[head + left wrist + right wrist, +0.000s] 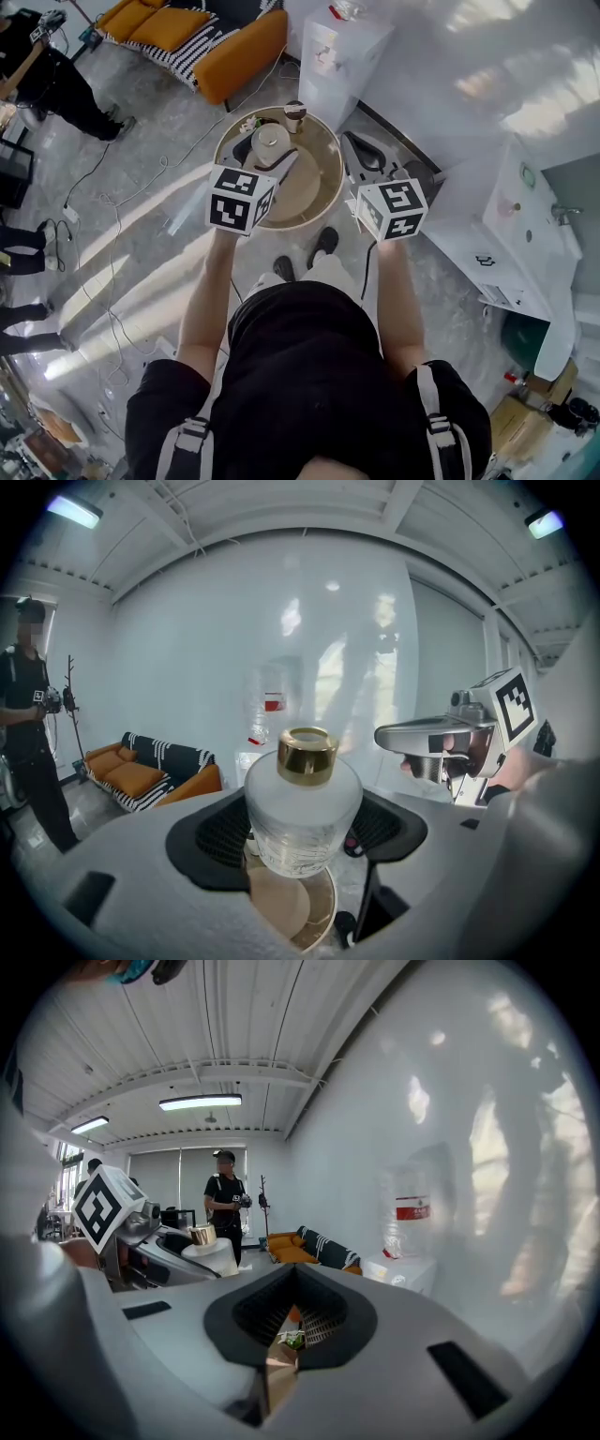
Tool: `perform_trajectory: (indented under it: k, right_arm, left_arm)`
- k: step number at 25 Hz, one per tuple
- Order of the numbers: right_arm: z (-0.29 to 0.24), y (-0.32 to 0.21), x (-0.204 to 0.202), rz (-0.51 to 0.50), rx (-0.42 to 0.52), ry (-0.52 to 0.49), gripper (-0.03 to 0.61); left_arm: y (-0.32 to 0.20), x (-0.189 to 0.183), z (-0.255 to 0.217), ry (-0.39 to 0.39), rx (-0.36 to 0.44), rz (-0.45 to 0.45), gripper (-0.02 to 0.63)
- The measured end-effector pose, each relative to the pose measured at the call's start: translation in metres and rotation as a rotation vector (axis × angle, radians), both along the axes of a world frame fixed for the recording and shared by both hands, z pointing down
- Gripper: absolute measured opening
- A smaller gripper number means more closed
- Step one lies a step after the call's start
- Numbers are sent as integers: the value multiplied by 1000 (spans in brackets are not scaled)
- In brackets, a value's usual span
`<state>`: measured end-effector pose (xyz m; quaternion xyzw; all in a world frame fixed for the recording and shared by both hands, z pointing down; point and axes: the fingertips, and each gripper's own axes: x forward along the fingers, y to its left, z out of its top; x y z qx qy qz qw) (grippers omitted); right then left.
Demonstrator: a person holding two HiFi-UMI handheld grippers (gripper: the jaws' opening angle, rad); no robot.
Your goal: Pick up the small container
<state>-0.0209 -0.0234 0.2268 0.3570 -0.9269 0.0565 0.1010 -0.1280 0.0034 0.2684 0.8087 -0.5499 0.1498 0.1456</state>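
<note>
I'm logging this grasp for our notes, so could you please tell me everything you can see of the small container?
The small container is a squat, round-shouldered bottle of frosted glass, its lower part clear and textured, topped by a shiny gold collar. It stands upright, clamped at its sides between the dark pads of the left gripper, above the round beige table. Nothing else seems to touch it.

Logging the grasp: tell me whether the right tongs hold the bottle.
No, the bottle sits clamped between the left tongs; the right tongs are empty.
</note>
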Motion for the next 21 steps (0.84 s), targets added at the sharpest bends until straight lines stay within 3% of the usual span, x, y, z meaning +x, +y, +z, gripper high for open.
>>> perform_trajectory:
  k: [21]
  right_arm:
    - [-8,3,-11,-6,15,0,3]
  left_arm:
    - [0,-7,-2,-8,13,9,334]
